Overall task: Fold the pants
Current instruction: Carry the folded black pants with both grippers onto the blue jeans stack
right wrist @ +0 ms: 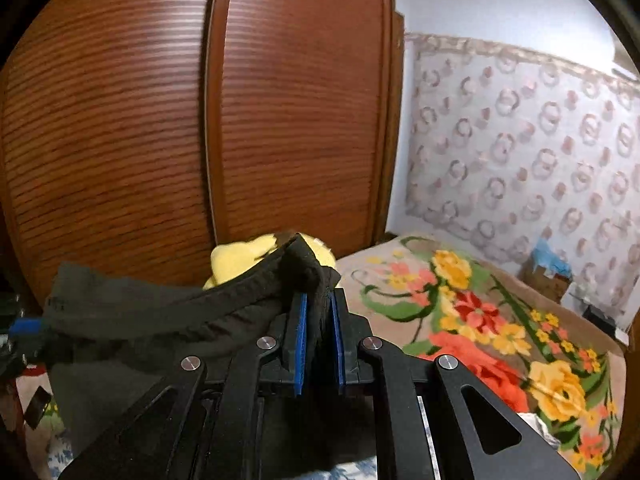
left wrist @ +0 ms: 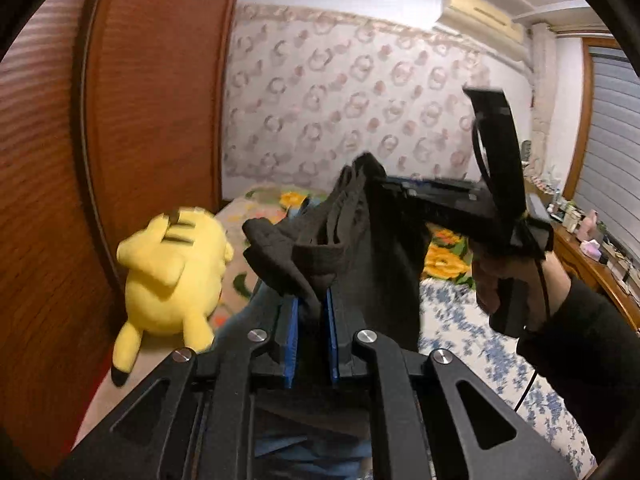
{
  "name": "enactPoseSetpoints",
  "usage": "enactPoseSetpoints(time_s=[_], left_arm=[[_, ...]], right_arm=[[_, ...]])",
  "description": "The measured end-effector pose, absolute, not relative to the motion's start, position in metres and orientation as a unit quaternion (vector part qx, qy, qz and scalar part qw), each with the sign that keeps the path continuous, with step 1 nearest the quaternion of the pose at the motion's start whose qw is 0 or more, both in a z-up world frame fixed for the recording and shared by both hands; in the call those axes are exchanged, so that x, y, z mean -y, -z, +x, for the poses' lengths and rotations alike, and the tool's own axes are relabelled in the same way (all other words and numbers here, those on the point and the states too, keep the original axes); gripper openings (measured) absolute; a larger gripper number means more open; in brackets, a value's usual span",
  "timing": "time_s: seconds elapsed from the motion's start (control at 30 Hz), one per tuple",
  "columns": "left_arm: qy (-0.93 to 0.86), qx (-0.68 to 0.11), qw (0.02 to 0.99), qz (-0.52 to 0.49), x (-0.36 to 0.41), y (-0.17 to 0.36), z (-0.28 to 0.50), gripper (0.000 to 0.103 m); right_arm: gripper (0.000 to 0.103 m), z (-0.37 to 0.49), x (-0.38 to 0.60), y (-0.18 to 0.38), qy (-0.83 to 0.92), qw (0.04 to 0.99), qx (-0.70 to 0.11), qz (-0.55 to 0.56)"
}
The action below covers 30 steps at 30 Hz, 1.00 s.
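A bedroom, wooden wardrobe [right wrist: 160, 120] on one side, patterned wallpaper behind, and a bed [right wrist: 500, 320] under a flowered blanket with a yellow plush [left wrist: 172, 276] sitting at its edge. The pants [left wrist: 360, 240] are up in the air above the bed, dark, soft and limp, sagging in a loose swag between the two tools, so they look light and will drape wherever they are let go. The thicker band along the top edge reads as the sensible place to hold, and that's where both grips sit. The left gripper [left wrist: 312, 300] is squeezed nearly together, blue pads pinching a bunched fold of cloth. The right gripper [right wrist: 319, 312] is the same story, jaws pressed tight on the hem, the person's hand [left wrist: 504, 284] wrapped round its handle
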<state>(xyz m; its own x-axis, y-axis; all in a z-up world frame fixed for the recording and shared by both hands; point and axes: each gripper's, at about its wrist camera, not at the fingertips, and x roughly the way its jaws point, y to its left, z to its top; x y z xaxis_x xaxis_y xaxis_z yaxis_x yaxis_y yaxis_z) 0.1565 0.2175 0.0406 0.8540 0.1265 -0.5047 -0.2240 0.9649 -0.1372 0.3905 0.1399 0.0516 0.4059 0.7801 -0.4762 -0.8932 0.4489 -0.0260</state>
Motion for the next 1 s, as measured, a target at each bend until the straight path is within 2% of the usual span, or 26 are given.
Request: enactPoseSetpoints(time_s=[0.2, 0.33, 0.37, 0.4, 0.47, 0.57, 0.73, 1.0], left_arm=[[-0.108, -0.271, 0.949, -0.122, -0.234, -0.021, 0.154, 0.013], [-0.11, -0.276, 0.947, -0.122, -0.235, -0.02, 0.153, 0.017], [-0.105, -0.277, 0.947, -0.122, -0.234, -0.02, 0.153, 0.023], [-0.099, -0.278, 0.947, -0.124, -0.232, -0.021, 0.152, 0.034], [-0.097, -0.282, 0.947, -0.123, -0.231, -0.022, 0.152, 0.05], [-0.092, -0.275, 0.95, -0.114, -0.226, -0.028, 0.15, 0.051], [-0.085, -0.263, 0.956, -0.098, -0.214, -0.037, 0.148, 0.053], [-0.082, -0.285, 0.951, -0.088, -0.206, -0.024, 0.162, 0.053]], right_arm=[[0.011, 0.412, -0.177, -0.043, -0.521, 0.81, -0.224, -0.151], [0.012, 0.418, -0.188, -0.045, -0.524, 0.806, -0.227, -0.156], [0.017, 0.416, -0.183, -0.047, -0.526, 0.805, -0.227, -0.156], [0.02, 0.415, -0.183, -0.049, -0.526, 0.805, -0.224, -0.158], [0.033, 0.413, -0.185, -0.051, -0.527, 0.803, -0.226, -0.162], [0.039, 0.41, -0.181, -0.059, -0.521, 0.808, -0.223, -0.163], [0.039, 0.404, -0.153, -0.065, -0.529, 0.808, -0.217, -0.143], [0.039, 0.405, -0.126, -0.041, -0.539, 0.794, -0.246, -0.136]])
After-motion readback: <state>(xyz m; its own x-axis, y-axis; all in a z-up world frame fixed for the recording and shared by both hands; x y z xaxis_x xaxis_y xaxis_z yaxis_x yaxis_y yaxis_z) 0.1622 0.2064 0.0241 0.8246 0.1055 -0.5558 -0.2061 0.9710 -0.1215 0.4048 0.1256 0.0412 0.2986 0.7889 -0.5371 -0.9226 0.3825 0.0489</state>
